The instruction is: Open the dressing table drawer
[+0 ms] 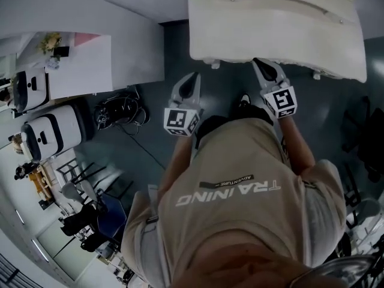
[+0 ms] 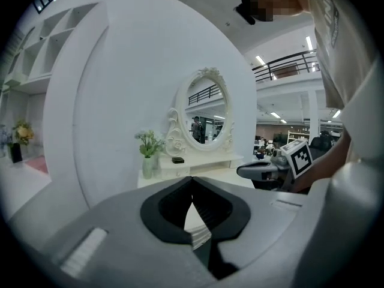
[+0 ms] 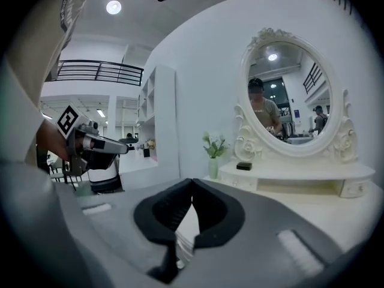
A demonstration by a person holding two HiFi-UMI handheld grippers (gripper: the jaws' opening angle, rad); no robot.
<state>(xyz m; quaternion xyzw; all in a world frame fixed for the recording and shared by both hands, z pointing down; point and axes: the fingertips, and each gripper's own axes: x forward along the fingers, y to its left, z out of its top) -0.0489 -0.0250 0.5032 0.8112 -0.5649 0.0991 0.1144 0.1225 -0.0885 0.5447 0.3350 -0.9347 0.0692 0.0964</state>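
Note:
The white dressing table (image 1: 336,41) stands at the top of the head view, with a person in a beige shirt in front of it. An oval mirror (image 3: 289,95) in a carved frame rises from its top (image 3: 336,212), beside a vase of flowers (image 3: 213,161) and a small black box (image 3: 243,166). Its drawer front is not visible in any view. My left gripper (image 1: 193,78) is shut and empty, short of the table's left front corner. My right gripper (image 1: 259,62), also shut and empty, points at the table's front edge. Each gripper view shows the other gripper, the right gripper (image 2: 264,170) and the left gripper (image 3: 102,144).
A curved white wall (image 2: 120,101) rises left of the table. Further left are a white counter (image 1: 78,65), two white machines (image 1: 54,131) and a tangle of cables (image 1: 120,113) on the dark floor. A dark chair (image 1: 366,137) stands at the right.

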